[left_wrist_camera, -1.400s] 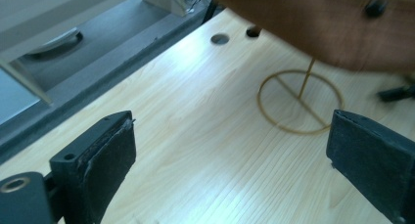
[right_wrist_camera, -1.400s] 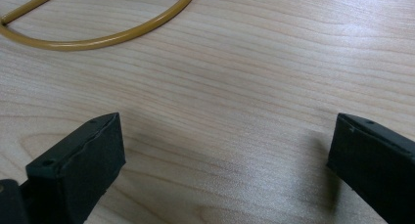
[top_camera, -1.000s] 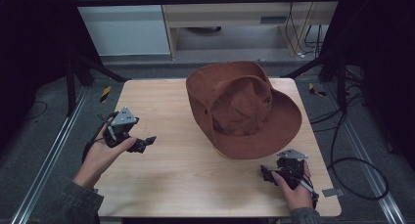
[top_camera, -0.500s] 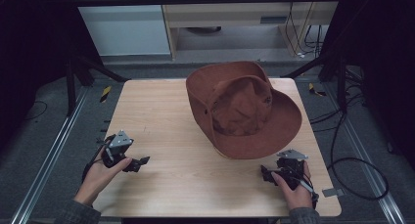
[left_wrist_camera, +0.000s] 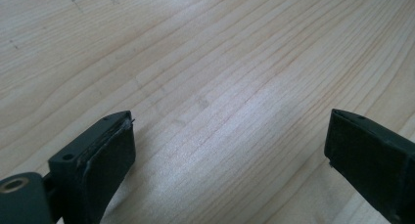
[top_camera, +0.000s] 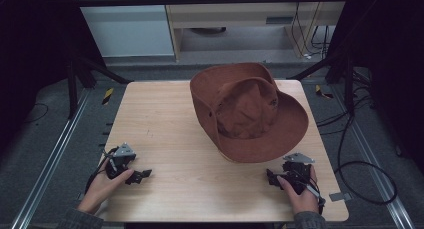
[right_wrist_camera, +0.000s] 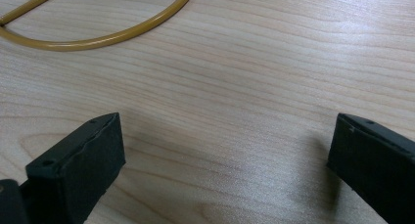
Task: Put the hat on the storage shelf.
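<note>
A rust-brown hat [top_camera: 248, 110] sits on a pale wood-grain table [top_camera: 160, 119], a mustard-yellow cord [right_wrist_camera: 93, 35] curves across it, and both grippers' jaws are black

My left gripper [top_camera: 131, 172] and right gripper [top_camera: 283, 178]: black bodies, 2 blocky black jaws each, grey 3-cornered top plates, trailing cables, grey sleeves.

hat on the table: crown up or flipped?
Flipped. The brown wide-brimmed felt hat lies crown-down on the light wooden table, its hollow inside facing up and its brim tilted, raised at the back and low toward the front edge.
</note>
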A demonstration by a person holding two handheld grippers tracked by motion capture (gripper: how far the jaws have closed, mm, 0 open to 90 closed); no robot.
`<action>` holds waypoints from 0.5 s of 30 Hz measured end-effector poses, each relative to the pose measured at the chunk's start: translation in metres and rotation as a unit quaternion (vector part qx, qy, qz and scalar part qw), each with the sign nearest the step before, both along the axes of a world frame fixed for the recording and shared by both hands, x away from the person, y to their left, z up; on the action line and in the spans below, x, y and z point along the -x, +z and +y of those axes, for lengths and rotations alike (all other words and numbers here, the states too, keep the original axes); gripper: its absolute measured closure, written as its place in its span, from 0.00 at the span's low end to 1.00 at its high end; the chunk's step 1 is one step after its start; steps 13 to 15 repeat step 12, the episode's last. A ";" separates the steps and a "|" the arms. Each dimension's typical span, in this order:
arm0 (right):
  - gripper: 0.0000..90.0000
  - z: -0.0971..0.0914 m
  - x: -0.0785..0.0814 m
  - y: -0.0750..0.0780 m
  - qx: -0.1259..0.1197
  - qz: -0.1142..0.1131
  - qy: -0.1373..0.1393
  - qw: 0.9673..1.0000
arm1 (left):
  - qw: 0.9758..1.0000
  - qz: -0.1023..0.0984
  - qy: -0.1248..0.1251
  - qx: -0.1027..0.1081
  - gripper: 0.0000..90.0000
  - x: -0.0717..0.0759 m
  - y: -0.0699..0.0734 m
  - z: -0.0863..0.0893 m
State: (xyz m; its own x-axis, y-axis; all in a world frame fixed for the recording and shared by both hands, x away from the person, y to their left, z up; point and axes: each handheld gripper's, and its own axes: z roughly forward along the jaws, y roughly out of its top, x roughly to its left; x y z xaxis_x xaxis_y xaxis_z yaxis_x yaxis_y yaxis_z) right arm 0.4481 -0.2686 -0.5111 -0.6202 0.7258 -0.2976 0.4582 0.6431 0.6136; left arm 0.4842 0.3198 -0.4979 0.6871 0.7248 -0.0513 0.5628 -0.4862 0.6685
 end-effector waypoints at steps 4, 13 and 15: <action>0.00 0.000 0.000 0.000 0.000 0.000 0.000 1.000 | 1.000 0.001 0.006 0.007 0.05 0.000 -0.002 0.003; 0.00 0.000 0.000 0.000 0.000 0.000 0.000 1.000 | 0.999 -0.024 -0.012 -0.024 0.00 0.004 -0.006 -0.005; 0.00 0.000 0.000 0.000 0.000 0.000 0.000 1.000 | 0.999 -0.024 -0.012 -0.024 0.00 0.004 -0.006 -0.005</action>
